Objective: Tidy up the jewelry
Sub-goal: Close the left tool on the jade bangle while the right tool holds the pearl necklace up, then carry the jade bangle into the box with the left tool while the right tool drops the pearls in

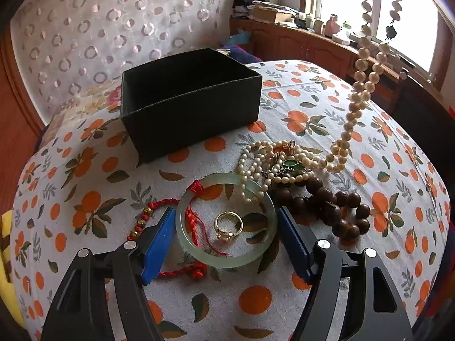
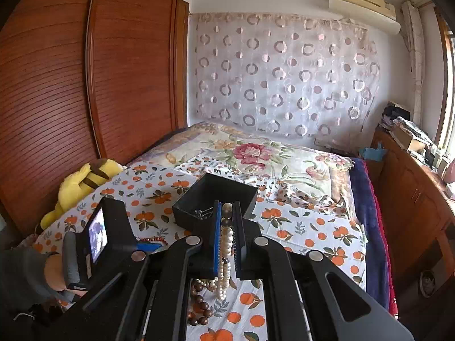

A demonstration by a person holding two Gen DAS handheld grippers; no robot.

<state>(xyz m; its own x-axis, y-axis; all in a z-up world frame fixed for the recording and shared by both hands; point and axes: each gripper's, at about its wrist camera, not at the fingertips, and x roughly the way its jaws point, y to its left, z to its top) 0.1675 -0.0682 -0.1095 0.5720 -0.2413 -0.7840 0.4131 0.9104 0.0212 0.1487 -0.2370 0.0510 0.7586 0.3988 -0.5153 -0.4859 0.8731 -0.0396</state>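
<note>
Now the right tongs (image 2: pixel 227 228) pinch the pearl necklace (image 1: pixel 359 85), lifted above the bed (image 1: pixel 256 298); the left tongs (image 1: pixel 226 238) stand spread around the jade bangle (image 1: pixel 226 220), black box (image 1: pixel 187 99) just beyond.

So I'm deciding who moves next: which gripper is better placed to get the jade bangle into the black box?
Left. The left gripper is open with its blue fingers straddling the jade bangle, just in front of the black box. The right gripper is shut on the pearl necklace, lifted above the bed.

The black box (image 1: pixel 190 99) stands open-topped with bare cloth (image 1: pixel 85 176) left of it; the hanging pearl strand (image 1: pixel 358 91) crosses its right.
</note>
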